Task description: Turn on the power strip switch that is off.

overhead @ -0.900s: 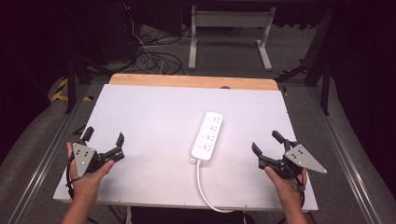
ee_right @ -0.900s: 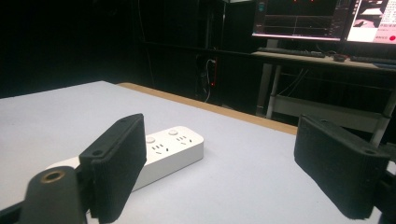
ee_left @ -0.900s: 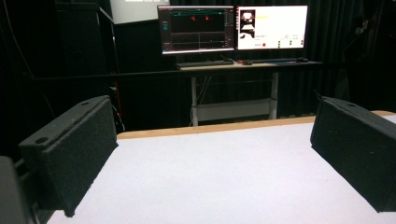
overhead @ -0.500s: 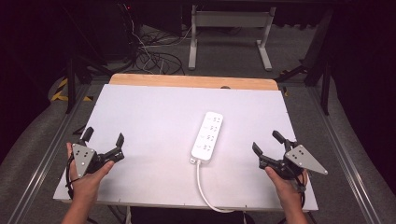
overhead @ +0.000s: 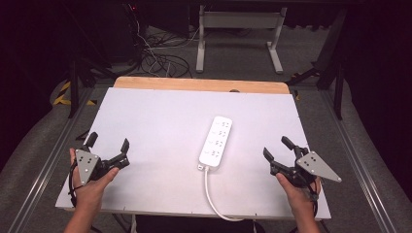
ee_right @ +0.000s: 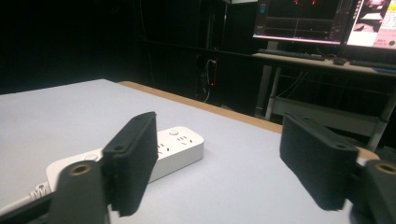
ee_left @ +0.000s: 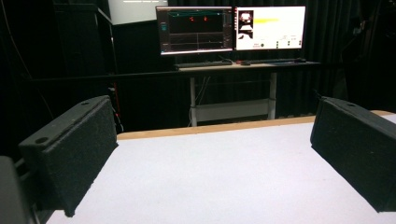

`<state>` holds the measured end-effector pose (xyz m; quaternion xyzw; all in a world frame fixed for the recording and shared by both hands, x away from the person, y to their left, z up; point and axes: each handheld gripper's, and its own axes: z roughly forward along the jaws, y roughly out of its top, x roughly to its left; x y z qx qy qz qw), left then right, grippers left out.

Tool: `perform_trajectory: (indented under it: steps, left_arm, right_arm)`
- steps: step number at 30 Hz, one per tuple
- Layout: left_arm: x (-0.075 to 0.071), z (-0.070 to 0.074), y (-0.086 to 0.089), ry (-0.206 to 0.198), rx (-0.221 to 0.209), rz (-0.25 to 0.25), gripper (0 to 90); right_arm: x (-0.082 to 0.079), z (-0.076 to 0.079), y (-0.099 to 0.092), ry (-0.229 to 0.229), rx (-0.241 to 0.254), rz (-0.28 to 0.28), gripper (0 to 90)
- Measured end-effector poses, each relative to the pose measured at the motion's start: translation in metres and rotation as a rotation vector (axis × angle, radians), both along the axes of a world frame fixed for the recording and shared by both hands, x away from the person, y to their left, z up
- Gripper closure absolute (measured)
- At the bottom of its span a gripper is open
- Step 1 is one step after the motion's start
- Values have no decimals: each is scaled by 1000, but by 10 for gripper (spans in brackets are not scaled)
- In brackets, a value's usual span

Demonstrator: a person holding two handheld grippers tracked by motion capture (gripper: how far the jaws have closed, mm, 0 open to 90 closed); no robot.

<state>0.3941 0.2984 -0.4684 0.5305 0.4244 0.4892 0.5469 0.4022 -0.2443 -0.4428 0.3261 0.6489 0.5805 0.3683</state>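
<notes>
Two hand-held black two-jaw grippers and one power strip, on a desk with a flat white top and a light wooden strip along its far edge.

Item 1: long white plastic power strip with several sockets. It lies flat on the desk, right of centre and nearer the near edge than the far one, its length running from near to far and leaning slightly right. Its white cable leaves the near end and curves to the near edge of the desk. In the right gripper view the strip lies beyond the left jaw, which hides part of it.

Item 2: left gripper, with grey three-cornered plate, held in the person's left hand at the near left corner of the desk. Jaws stand wide apart, bare white desk between them, well apart from the strip.

Item 3: right gripper, with grey plate, held in the person's right hand near the near right corner. Jaws stand apart with nothing between them; near the strip, not touching it.

Beyond the far edge: two lit monitors on a further table, and loose black cables on the floor.
</notes>
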Motion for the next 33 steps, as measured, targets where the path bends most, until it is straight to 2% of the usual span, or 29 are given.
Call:
perform_trajectory:
  steps: [2, 4, 5, 7, 8, 9, 10, 11, 13, 14, 17, 18, 22, 27, 28, 33]
  left_arm:
    - [0, 0, 0, -1, -3, 0, 8]
    - [0, 0, 0, -1, -1, 1, 8]
    - [0, 0, 0, -1, 2, 2, 8]
    - [0, 0, 0, 0, 6, 3, 8]
    - [0, 0, 0, 0, 6, 3, 8]
    - [0, 0, 0, 1, 5, 3, 8]
    - [0, 0, 0, 1, 4, 2, 9]
    - [0, 0, -1, 1, 5, 1, 9]
    - [0, 0, -1, 2, 9, -1, 9]
    - [0, 0, -1, 2, 9, -1, 9]
    - [0, 0, -1, 3, 10, -2, 9]
    - [0, 0, -1, 3, 11, -2, 12]
    - [0, -1, -1, 3, 11, -1, 12]
    - [0, 0, -1, 1, 12, 1, 13]
    - [0, 0, 0, 1, 12, 3, 13]
    - [0, -1, 0, 2, 14, 3, 13]
  right_arm:
    - [-3, 4, 0, -15, -7, 1, 382]
    - [-5, 8, -1, -3, -5, -4, 479]
    - [-6, 10, -2, 6, -6, -11, 551]
    - [-9, 18, -5, 35, -8, -15, 751]
    - [-9, 18, -5, 35, -8, -15, 751]
    - [-12, 25, -7, 67, -4, -6, 900]
    - [-14, 28, -9, 69, 14, 4, 900]
    - [-14, 28, -9, 69, 14, 4, 900]
    - [-17, 38, -10, 82, 27, 17, 900]
    - [-18, 40, -11, 73, 24, 37, 900]
    - [-17, 44, -9, 90, 1, 37, 900]
    - [-14, 47, -6, 113, 1, 55, 900]
    - [-8, 52, 3, 147, -14, 80, 900]
    - [6, 56, 40, 205, -87, 148, 900]
    - [6, 56, 40, 205, -87, 148, 900]
    - [21, 53, 69, 259, -129, 192, 900]
